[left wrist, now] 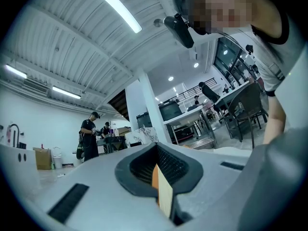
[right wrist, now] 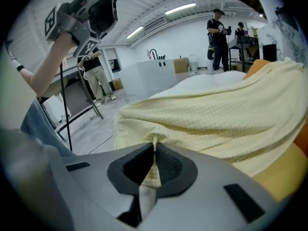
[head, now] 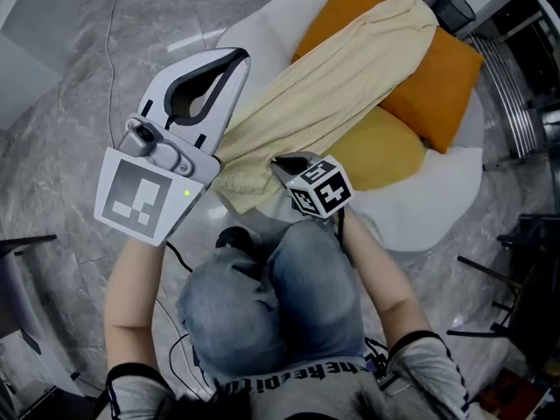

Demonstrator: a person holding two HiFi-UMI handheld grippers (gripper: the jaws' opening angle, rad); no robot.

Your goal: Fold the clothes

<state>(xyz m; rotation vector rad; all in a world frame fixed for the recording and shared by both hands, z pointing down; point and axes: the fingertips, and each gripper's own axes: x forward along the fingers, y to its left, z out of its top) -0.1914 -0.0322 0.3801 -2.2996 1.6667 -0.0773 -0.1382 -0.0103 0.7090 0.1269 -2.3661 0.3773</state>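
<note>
A pale yellow waffle-weave cloth (head: 341,86) lies stretched diagonally over an orange cushion (head: 437,77) and a yellow cushion (head: 385,151). My right gripper (head: 280,163) is at the cloth's near edge, shut on a small pinch of the fabric; in the right gripper view a ridge of cloth (right wrist: 231,119) rises from between its jaws (right wrist: 154,146). My left gripper (head: 236,58) is held up in the air left of the cloth, clear of it. Its jaws (left wrist: 156,148) are shut with nothing in them.
The cushions rest on a white round seat (head: 437,199) on a grey marble floor (head: 70,103). Cables (head: 109,42) run across the floor at left. Black chair legs (head: 499,278) and a metal rack (head: 516,94) stand at right. People stand far off in the room (right wrist: 219,30).
</note>
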